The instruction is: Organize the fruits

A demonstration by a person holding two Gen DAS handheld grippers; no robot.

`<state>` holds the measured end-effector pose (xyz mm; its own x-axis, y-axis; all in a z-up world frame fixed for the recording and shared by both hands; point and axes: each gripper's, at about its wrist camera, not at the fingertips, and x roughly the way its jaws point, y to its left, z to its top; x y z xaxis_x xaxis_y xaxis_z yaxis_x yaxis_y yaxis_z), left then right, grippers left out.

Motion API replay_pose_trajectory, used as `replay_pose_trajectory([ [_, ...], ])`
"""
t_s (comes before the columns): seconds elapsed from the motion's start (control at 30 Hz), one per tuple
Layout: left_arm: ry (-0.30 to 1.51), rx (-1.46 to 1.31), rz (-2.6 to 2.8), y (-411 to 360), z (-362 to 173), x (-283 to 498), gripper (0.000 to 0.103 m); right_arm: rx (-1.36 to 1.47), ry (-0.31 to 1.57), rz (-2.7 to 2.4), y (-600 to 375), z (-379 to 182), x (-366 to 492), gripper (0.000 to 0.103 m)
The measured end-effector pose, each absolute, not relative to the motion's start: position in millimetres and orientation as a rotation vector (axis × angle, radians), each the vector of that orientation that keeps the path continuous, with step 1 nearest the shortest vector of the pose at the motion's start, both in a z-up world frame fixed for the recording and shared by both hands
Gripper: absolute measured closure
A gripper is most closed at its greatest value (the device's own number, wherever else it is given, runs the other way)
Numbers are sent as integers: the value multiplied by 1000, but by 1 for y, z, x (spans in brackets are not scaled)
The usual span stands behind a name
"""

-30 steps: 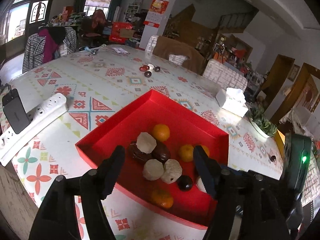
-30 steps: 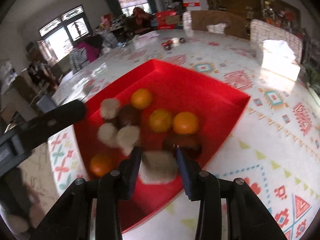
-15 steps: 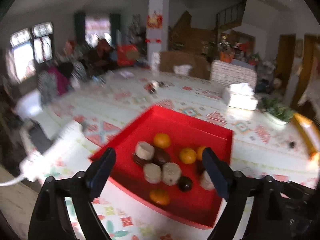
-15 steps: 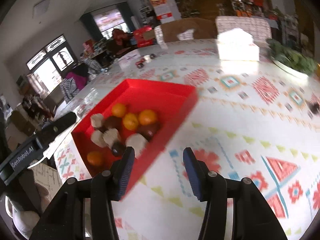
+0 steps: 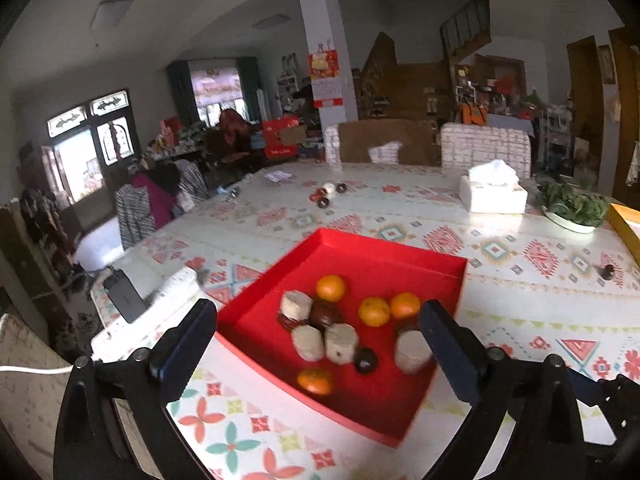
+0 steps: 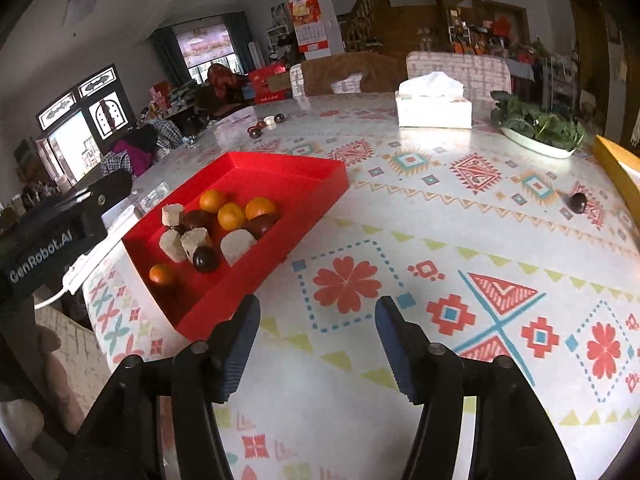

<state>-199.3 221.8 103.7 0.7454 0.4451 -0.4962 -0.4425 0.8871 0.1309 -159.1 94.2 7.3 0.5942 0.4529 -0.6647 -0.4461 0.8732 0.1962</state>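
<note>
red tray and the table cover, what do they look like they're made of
Red tray: likely matte cardboard, like a box lid; thin straight walls, crisp folded corners, no shine.
Table cover: probably glossy vinyl or oilcloth; printed pattern with window glare across it.

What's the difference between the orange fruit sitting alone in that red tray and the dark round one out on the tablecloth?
The lone orange fruit is bright orange; the stray dark fruit is near-black. The orange one lies inside the red tray, near its corner, apart from the other pieces; the dark one rests on the bare patterned table, far from the tray, near the plate of greens. Both are round, and neither is held.
</note>
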Motion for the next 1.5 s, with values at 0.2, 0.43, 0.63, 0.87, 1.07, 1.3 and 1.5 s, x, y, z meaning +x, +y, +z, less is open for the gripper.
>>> replay_pose_trajectory([
  [0.2,581,-16,434,213,98,-196,2,-3,764,509,87,7,-164,38],
  [0.43,590,-5,413,205,94,-193,2,-1,778,503,85,1,-163,36],
  [0.63,601,-14,406,208,90,-193,2,-6,792,498,88,-2,-162,36],
  [0.87,607,-37,408,219,88,-198,2,-30,798,498,97,-4,-166,35],
  [1.07,616,-54,411,227,84,-203,2,-45,802,497,103,-5,-171,35],
  [1.3,618,-65,406,231,83,-207,2,-61,805,499,108,-6,-175,34],
  [1.5,617,-79,365,232,82,-213,2,-59,817,498,108,-9,-178,33],
])
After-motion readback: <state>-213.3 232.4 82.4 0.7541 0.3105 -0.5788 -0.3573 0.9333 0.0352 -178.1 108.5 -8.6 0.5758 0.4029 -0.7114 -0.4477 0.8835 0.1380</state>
